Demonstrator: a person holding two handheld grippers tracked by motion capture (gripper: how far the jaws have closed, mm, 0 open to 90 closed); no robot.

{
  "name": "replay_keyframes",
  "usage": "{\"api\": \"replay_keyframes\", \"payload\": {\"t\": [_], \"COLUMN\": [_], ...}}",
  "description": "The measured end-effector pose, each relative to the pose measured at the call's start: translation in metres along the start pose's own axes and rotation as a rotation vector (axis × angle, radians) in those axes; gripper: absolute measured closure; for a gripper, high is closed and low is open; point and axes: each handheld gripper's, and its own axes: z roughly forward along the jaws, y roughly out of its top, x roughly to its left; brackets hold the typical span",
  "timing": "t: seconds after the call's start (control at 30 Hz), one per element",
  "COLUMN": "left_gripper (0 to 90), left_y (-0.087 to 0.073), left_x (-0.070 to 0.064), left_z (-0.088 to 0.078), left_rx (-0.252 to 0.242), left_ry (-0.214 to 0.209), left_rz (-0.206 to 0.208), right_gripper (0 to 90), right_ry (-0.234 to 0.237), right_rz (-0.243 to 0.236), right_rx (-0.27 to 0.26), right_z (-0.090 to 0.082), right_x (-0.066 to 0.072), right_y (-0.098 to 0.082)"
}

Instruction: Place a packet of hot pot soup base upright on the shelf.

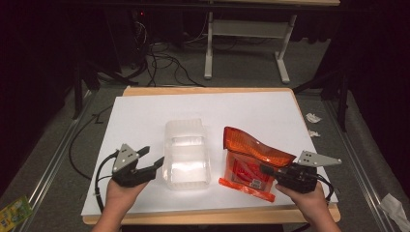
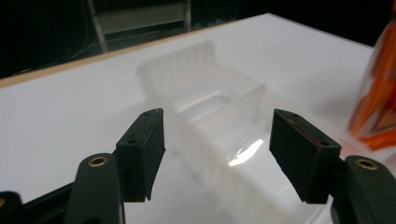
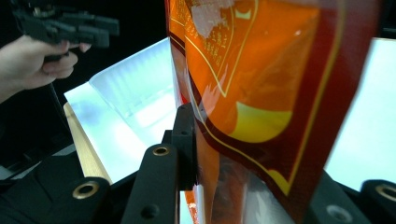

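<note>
A clear plastic container (image 1: 187,154) lies open side up in the middle of the white tabletop (image 1: 145,111). My left gripper (image 1: 152,156) hovers just left of it, jaws open with nothing between them. In the left gripper view the container (image 2: 219,121) sits ahead, beyond the gap of the left gripper (image 2: 217,154). An orange snack pouch (image 1: 251,154) lies right of the container, its far end raised. My right gripper (image 1: 268,170) is shut on the pouch's near right edge. The pouch (image 3: 261,84) stands up between the jaws in the right gripper view and hides the right one.
Crumpled white paper scraps (image 1: 313,117) lie just off the table's right edge, and another piece (image 1: 394,205) is on the floor at the lower right. A green packet (image 1: 14,210) lies on the floor at the lower left. Cables and a metal table frame (image 1: 209,48) stand behind.
</note>
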Motion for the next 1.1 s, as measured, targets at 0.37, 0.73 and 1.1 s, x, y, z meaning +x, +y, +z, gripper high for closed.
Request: {"api": "replay_keyframes", "payload": {"t": [0.37, 0.73, 1.1], "left_gripper": [33.1, 29.5, 29.6], "left_y": [-0.043, -0.048, -0.048], "left_x": [0.020, 0.023, 0.026], "left_z": [-0.016, -0.012, -0.016], "left_rx": [0.004, -0.004, -0.021], "left_ry": [0.004, -0.016, -0.017], "left_rz": [-0.034, -0.073, -0.067], "right_gripper": [72.4, 72.4, 72.4], "right_ry": [-0.050, -0.229, -0.248], "right_rz": [-0.004, -0.054, -0.038], "right_rx": [-0.068, -0.158, -0.190], "right_z": [-0.007, -0.003, 0.021], "right_x": [0.015, 0.037, 0.048], "right_y": [0.014, 0.035, 0.052]}}
